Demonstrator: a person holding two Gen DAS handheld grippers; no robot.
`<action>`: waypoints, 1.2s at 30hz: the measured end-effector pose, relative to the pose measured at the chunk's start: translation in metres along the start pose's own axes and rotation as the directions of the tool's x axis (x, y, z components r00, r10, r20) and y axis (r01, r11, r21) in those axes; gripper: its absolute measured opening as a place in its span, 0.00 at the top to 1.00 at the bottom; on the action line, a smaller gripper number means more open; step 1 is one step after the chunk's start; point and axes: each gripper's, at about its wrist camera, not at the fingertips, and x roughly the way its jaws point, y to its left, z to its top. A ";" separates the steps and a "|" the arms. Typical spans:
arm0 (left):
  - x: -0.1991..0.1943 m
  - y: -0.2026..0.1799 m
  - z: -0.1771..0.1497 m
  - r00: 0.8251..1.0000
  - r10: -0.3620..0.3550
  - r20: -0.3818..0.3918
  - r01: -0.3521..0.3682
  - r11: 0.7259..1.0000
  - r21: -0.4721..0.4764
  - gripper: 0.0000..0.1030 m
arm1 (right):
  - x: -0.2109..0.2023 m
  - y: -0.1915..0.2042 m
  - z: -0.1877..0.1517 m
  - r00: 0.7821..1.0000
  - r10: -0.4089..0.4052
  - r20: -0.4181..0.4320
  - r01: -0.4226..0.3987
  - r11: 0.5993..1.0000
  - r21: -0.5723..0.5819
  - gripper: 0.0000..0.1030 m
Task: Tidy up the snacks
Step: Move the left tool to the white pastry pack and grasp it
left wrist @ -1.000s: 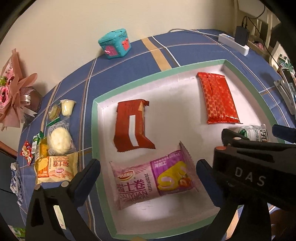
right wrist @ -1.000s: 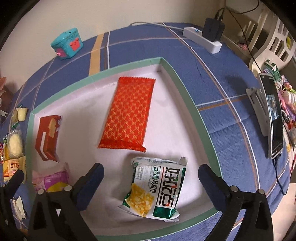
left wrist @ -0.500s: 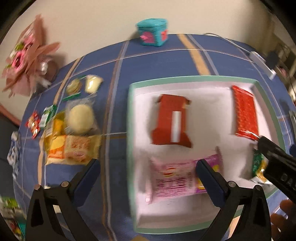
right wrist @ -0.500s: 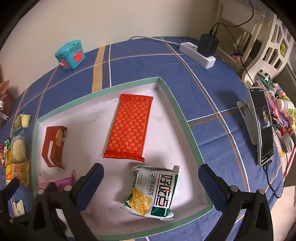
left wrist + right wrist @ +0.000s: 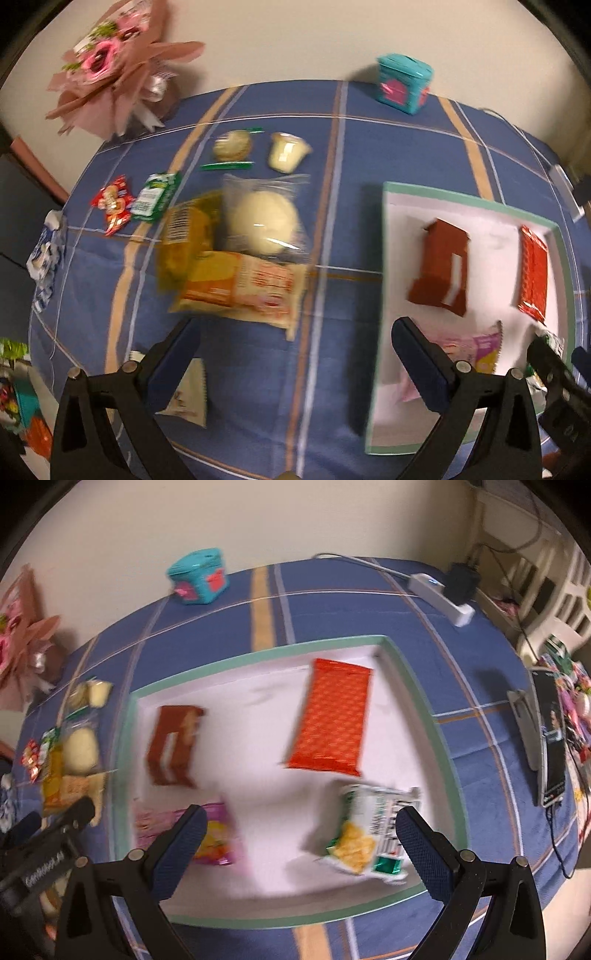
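Cream wall [image 5: 258, 520], blue plaid tablecloth [image 5: 332, 605]

Black grippers [image 5: 295, 360], blue textured pads [image 5: 424, 845]

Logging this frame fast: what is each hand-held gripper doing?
Left hand-held gripper: open, holding nothing.
Right hand-held gripper: open, holding nothing.
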 end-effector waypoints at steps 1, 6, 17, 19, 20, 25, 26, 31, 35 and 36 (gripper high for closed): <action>0.000 0.006 0.000 1.000 0.006 0.001 -0.006 1.000 -0.011 0.00 | -0.001 0.005 0.000 1.000 0.011 0.000 -0.011 1.000 -0.010 0.00; -0.002 0.041 -0.002 0.999 0.038 0.007 -0.037 0.997 -0.063 0.00 | -0.009 0.038 -0.005 0.998 0.067 -0.004 -0.067 0.995 -0.070 0.00; 0.012 0.107 -0.019 0.998 0.027 -0.051 -0.036 0.979 -0.203 0.00 | -0.012 0.113 -0.025 0.993 0.113 -0.039 -0.119 0.968 -0.221 0.00; 0.016 0.112 -0.024 0.997 0.027 -0.069 -0.041 0.976 -0.214 0.00 | -0.010 0.124 -0.030 0.992 0.113 -0.049 -0.122 0.961 -0.248 0.00; 0.018 0.115 -0.026 0.997 0.025 -0.077 -0.041 0.975 -0.220 0.00 | -0.008 0.131 -0.034 0.992 0.113 -0.057 -0.124 0.956 -0.267 0.00; 0.025 0.125 -0.038 0.995 0.005 -0.104 -0.030 0.970 -0.241 0.00 | 0.001 0.150 -0.046 0.990 0.107 -0.094 -0.131 0.942 -0.308 0.00; 0.027 0.126 -0.040 0.994 0.001 -0.113 -0.029 0.969 -0.244 0.00 | 0.002 0.154 -0.048 0.989 0.104 -0.102 -0.131 0.940 -0.314 0.00; 0.041 0.132 -0.053 0.986 -0.018 -0.168 -0.028 0.965 -0.262 0.00 | 0.013 0.163 -0.056 0.988 0.076 -0.131 -0.117 0.930 -0.349 0.00; 0.051 0.137 -0.060 0.979 -0.031 -0.201 -0.026 0.961 -0.276 0.00 | 0.019 0.166 -0.057 0.988 0.068 -0.141 -0.114 0.930 -0.350 0.00; 0.054 0.138 -0.060 0.977 -0.032 -0.210 -0.028 0.960 -0.278 0.00 | 0.019 0.167 -0.057 0.988 0.066 -0.141 -0.112 0.930 -0.350 0.00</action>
